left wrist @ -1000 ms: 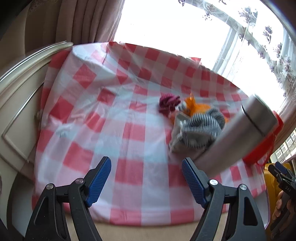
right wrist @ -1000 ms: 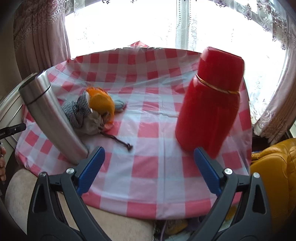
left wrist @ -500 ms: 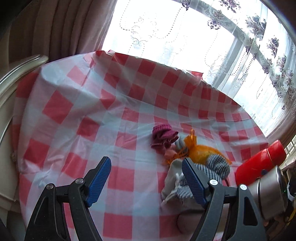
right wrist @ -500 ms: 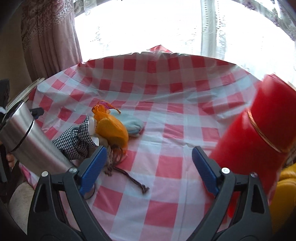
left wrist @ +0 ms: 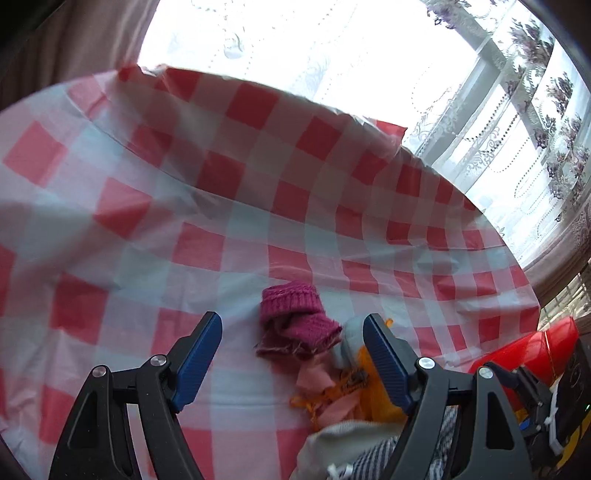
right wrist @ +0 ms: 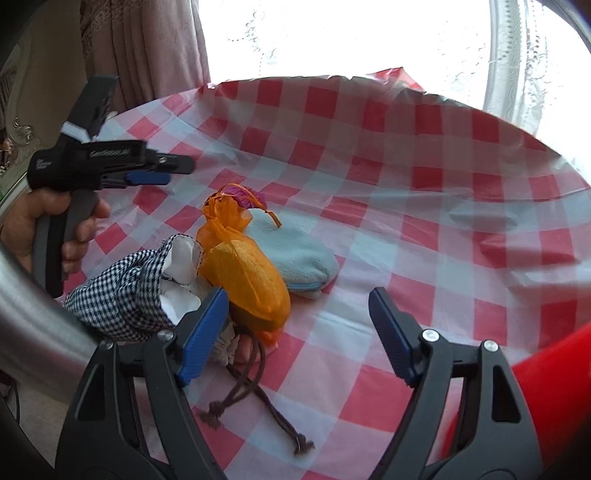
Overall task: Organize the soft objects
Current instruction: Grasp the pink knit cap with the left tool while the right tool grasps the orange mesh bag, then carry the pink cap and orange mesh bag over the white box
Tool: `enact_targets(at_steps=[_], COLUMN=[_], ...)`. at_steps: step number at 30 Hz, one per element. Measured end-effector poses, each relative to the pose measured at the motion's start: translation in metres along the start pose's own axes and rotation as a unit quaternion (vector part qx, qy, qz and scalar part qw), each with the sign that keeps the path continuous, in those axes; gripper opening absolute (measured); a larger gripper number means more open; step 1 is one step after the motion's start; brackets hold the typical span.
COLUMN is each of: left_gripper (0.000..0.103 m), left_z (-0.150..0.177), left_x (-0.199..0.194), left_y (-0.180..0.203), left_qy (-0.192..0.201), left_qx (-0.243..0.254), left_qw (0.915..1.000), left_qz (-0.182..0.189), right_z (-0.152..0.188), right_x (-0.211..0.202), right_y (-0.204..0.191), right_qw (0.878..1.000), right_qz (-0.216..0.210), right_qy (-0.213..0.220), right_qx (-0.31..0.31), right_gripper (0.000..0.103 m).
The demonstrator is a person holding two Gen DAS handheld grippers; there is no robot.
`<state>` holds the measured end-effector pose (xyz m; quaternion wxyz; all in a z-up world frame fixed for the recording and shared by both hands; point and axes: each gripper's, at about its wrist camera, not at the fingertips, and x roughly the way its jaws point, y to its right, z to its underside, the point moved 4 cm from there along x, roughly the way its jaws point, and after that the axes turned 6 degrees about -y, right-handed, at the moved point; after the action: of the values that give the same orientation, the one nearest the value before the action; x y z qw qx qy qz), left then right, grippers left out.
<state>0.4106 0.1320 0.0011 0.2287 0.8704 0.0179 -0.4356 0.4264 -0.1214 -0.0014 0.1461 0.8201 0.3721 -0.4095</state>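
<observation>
While the red-and-white checked tablecloth (right wrist: 424, 206) carries a heap of soft things, the left gripper (left wrist: 291, 343) hangs over a folded magenta knitted sock (left wrist: 295, 321) with jaws wide and empty. The right gripper (right wrist: 299, 328), jaws closing on nothing, sits by a sheer orange drawstring pouch (right wrist: 247, 280) with orange filling inside, touching a black-and-white checked pouch (right wrist: 122, 299) and a pale blue fleece sock (right wrist: 295, 254).

Blown-out daylight from the window (right wrist: 332, 33) backlights both fisheye views, edges blurred.
</observation>
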Motion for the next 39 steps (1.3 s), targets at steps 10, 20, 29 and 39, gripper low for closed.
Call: enact_targets(at_steps=[10,20,29,39], left_gripper=[0.08,0.027,0.021,0.019], left_z=[-0.011,0.01,0.024,0.07], left_x=[0.077,0.097,0.059,0.01], left_y=[0.0,-0.005,-0.024,-0.045], left_qy=[-0.096,-0.143,-0.107,-0.075], left_qx=[-0.016,-0.024,-0.062,-0.089], left_qw=[0.9953,0.9893,0.9923,0.9932], left_qz=[0.002,0.015,0.012,0.0], right_z=[-0.005,0.003,0.017,0.053], right_x=[0.035,0.034,0.008,-0.023], right_y=[-0.014,-0.019,-0.01,0.009], right_qw=[0.997,0.997,0.999,0.996], right_qz=[-0.047,-0.059,-0.032,-0.002], right_qy=[-0.041,-0.037,-0.003,0.01], right_qx=[-0.046,-0.037,0.017,0.085], right_gripper=[0.062,0.031,0.02,0.02])
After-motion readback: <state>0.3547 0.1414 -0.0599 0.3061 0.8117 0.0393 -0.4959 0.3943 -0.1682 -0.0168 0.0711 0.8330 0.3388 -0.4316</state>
